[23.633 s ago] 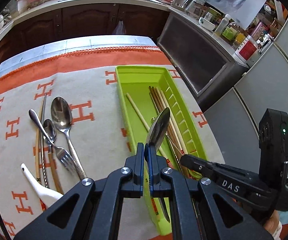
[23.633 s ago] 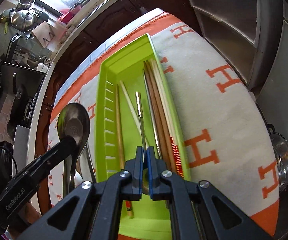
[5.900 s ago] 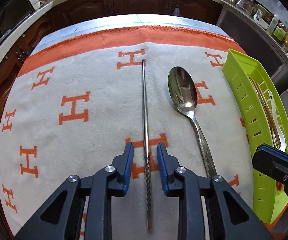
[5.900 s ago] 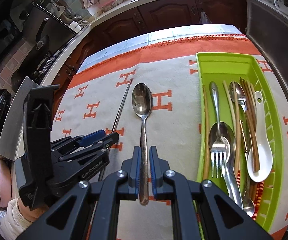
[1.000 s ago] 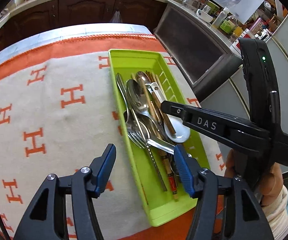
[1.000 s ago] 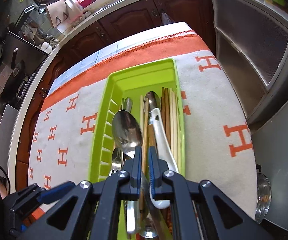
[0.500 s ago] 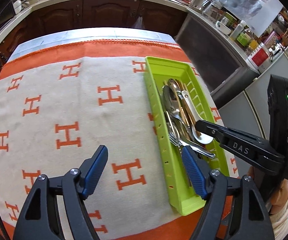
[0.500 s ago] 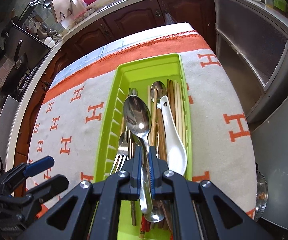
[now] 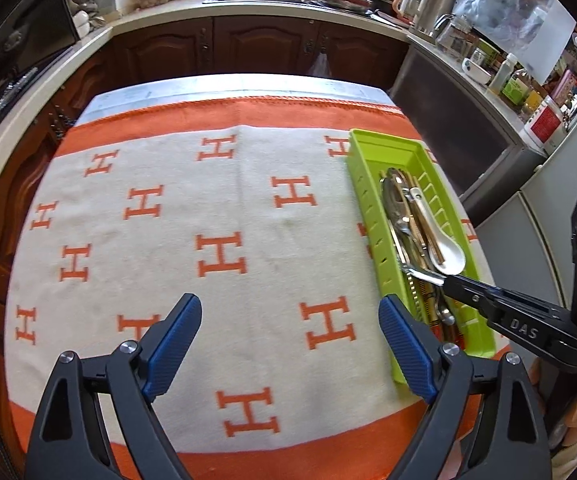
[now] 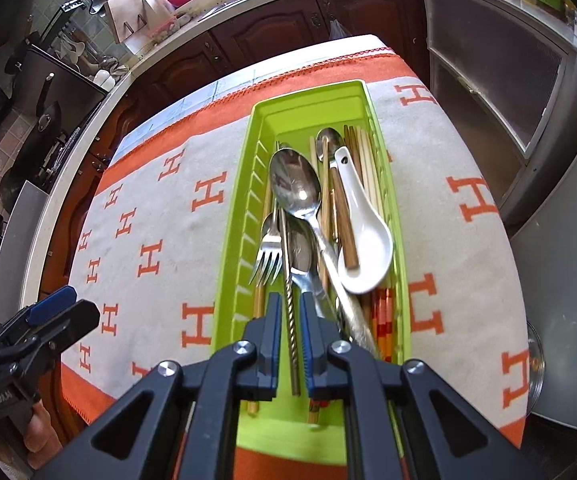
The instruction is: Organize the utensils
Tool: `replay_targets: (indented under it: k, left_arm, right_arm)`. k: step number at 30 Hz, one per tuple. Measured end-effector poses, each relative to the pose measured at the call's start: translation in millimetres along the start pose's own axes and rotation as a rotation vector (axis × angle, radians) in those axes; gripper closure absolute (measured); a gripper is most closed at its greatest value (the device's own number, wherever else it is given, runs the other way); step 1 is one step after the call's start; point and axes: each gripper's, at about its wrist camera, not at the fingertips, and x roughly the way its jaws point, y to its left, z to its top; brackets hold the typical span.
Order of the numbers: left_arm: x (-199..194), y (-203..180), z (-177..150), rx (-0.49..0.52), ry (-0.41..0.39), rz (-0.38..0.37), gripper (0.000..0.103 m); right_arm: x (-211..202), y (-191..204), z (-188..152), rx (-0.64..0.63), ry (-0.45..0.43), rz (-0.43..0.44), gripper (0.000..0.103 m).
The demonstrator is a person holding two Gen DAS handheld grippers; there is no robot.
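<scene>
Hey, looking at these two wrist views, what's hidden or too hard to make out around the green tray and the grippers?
- Near end of the lime-green plastic utensil tray: right wrist view, covered by the right gripper.
- Lower utensils in the pile, under the large steel spoon and white ceramic soup spoon: count unclear.
- Handle ends of the wooden chopsticks: hidden.
- Right gripper's jaw gap: left wrist view, side-on.
- Orange-and-cream H-patterned cloth near edge: behind the left gripper.

Steel and wooden utensils (image 10: 308,216) fill green tray (image 10: 232,248).
</scene>
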Motion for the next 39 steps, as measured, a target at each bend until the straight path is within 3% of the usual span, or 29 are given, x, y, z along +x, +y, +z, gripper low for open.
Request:
replay_targets:
  k: [2, 8, 10, 13, 20, 30, 39]
  left_arm:
    - [-7.2, 5.9, -4.7, -0.011, -0.011, 0.031, 0.014]
    - [-35.1, 19.9, -17.1, -0.034, -0.049, 0.085, 0.013]
    - [-46.2, 21.9, -20.5, -0.032, -0.074, 0.099, 0.008]
    - [-62.3, 23.0, -24.2, -0.035, -0.111, 0.107, 0.001]
    - [-86.2, 23.4, -28.5, -0.042, -0.142, 0.151, 0.001]
    - [-111.7, 12.6, -27.3, -0.024, -0.218, 0.234, 0.001]
    - [-110.9, 9.0, -29.0, -0.042, -0.204, 0.223, 0.001]
  right_arm:
    - [-4.9, 4.2, -6.4, -0.002, -0.004, -0.006, 0.085]
    - [-21.5, 21.3, -20.5, -0.027, -0.009, -0.001, 0.083]
    - [-29.8, 29.2, -25.4, -0.039, -0.018, -0.001, 0.082]
    - [-42.7, 41.0, -30.9, -0.061, -0.032, -0.006, 0.075]
    - [-74.8, 62.8, -39.6, -0.103, -0.093, -0.043, 0.058]
    - [-115.4, 86.9, -38.7, -0.124, -0.191, -0.068, 0.055]
    - [-127.8, 103.6, -41.8, -0.159, -0.257, -0.099, 0.054]
